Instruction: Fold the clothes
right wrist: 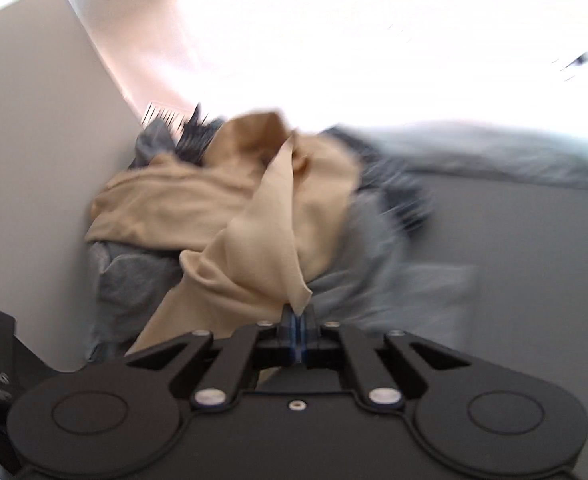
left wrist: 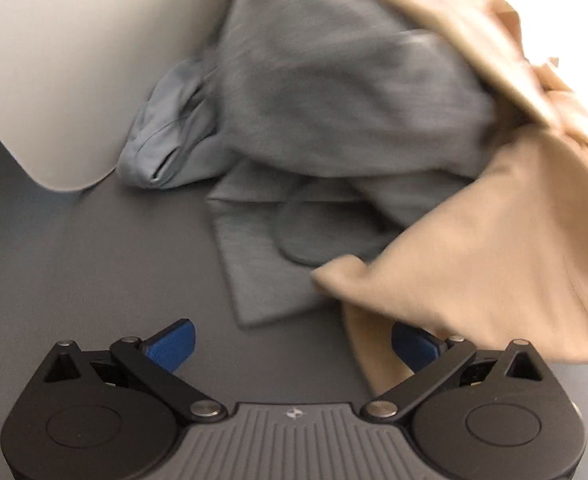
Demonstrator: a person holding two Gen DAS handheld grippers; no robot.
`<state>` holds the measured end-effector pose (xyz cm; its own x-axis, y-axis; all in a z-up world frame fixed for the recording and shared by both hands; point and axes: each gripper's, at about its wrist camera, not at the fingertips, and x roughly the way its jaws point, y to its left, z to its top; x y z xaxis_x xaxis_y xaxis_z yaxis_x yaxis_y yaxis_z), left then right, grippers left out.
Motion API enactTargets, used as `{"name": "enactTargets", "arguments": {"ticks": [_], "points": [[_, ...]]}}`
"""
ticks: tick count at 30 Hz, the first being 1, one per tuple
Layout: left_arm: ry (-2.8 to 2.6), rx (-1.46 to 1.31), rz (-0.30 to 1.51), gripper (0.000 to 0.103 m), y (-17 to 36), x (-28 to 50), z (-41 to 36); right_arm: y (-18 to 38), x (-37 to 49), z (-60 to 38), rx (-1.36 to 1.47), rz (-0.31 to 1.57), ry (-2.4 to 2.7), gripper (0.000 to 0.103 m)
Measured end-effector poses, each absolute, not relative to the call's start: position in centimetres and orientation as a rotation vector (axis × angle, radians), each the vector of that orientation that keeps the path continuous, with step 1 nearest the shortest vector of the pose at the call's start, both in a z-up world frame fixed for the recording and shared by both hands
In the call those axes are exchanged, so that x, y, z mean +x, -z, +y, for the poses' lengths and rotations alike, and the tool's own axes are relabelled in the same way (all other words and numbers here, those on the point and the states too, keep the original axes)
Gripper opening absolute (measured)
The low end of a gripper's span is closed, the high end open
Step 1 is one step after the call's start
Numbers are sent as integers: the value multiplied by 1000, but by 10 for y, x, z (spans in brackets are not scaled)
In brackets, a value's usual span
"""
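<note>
A beige garment (right wrist: 262,232) lies draped over a heap of grey clothes (right wrist: 134,276). My right gripper (right wrist: 297,316) is shut on a corner of the beige garment, and the cloth rises from its blue pads in a stretched fold. In the left wrist view the same beige garment (left wrist: 493,240) hangs at the right, over a grey garment (left wrist: 333,100) and a light blue one (left wrist: 162,140). My left gripper (left wrist: 294,344) stands open above the dark tabletop (left wrist: 94,260); its right pad (left wrist: 413,344) is partly covered by beige cloth and nothing is pinched.
A pale curved chair back or panel (left wrist: 54,60) stands at the left, also seen in the right wrist view (right wrist: 34,180). More grey-blue cloth (right wrist: 473,152) lies along the far right of the dark table (right wrist: 513,240). The background is bright and washed out.
</note>
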<state>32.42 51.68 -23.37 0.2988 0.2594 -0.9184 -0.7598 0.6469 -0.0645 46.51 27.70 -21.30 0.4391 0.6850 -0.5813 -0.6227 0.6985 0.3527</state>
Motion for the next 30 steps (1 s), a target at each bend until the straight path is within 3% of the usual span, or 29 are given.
{"name": "enactTargets", "arguments": {"ticks": [6,17,22,30], "points": [[-629,-362,1028,103,202,323,419,200,454,153,81,707,-649,2],[-479,-290,993,103,159,340,270,212,431,-109,-66,733,-309,2],[-376,-235,973,102,150,356,190,197,442,-234,-203,620,-7,2],[-140,-119,922,91,126,426,69,183,487,-374,-70,597,247,2]]}}
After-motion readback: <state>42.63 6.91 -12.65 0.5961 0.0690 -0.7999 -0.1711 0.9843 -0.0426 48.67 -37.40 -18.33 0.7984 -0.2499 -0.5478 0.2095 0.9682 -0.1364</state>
